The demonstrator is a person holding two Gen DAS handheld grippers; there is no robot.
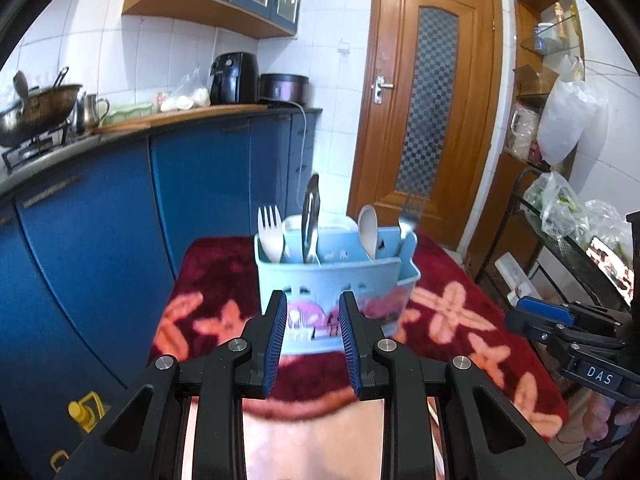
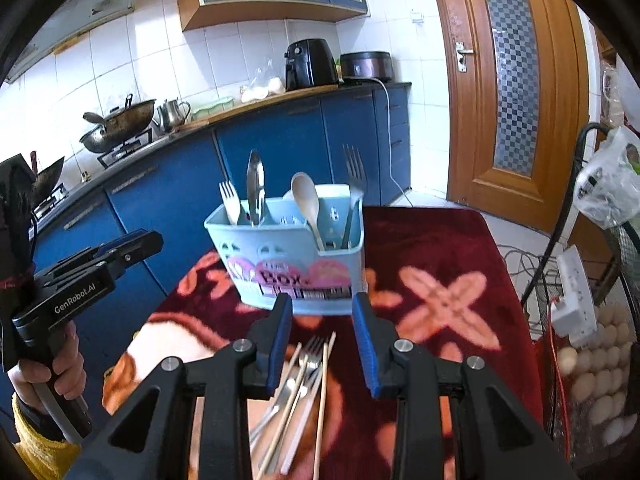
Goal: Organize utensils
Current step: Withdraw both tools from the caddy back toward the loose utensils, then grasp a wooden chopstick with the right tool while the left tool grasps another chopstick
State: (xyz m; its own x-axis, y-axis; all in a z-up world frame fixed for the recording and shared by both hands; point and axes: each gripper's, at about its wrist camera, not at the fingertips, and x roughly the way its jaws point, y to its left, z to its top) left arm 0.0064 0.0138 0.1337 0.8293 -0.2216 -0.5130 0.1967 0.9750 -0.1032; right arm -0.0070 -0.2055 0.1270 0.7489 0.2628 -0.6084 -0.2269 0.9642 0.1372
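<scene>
Right wrist view showed your right gripper [image 2: 322, 316] open and empty above the loose utensils [image 2: 298, 392], their long axes running toward the caddy [image 2: 280, 260] ahead; your left gripper [image 1: 314, 316] was open too, farther off.

Both the left gripper [image 1: 313, 300] and right gripper [image 2: 324, 302] hover empty, fingers parted.
</scene>
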